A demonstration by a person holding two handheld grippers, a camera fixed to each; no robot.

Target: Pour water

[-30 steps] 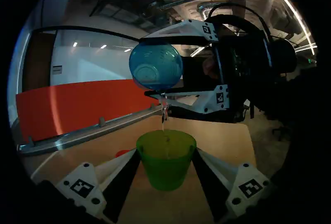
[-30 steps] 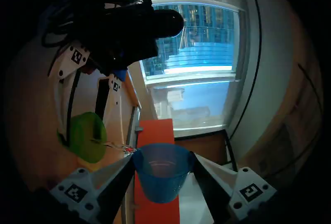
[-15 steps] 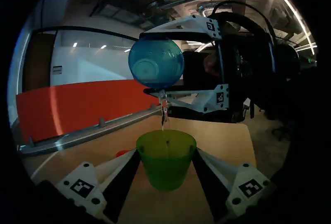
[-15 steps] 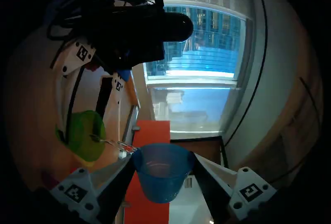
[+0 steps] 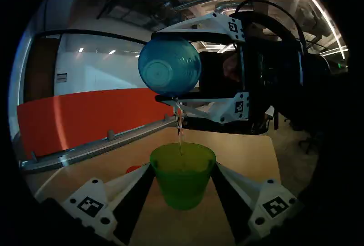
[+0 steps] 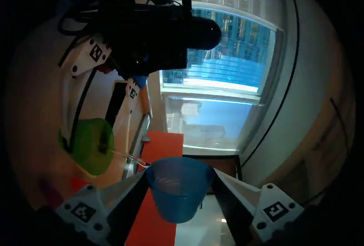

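Plastic blue cup [image 5: 169, 65] tipped over green cup [image 5: 183, 181], fill level unclear

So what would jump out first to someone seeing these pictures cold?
The tipped blue cup, clamped in the right gripper high in the left gripper view, trailing a thin water stream. Directly below, the green cup in the left gripper catches it. Behind them runs a bright orange wall panel.

Left hand-held gripper [image 5: 183, 168] clamps green cup [image 5: 183, 187]; right hand-held gripper [image 6: 180, 175], tipped, clamps blue cup [image 6: 179, 200].
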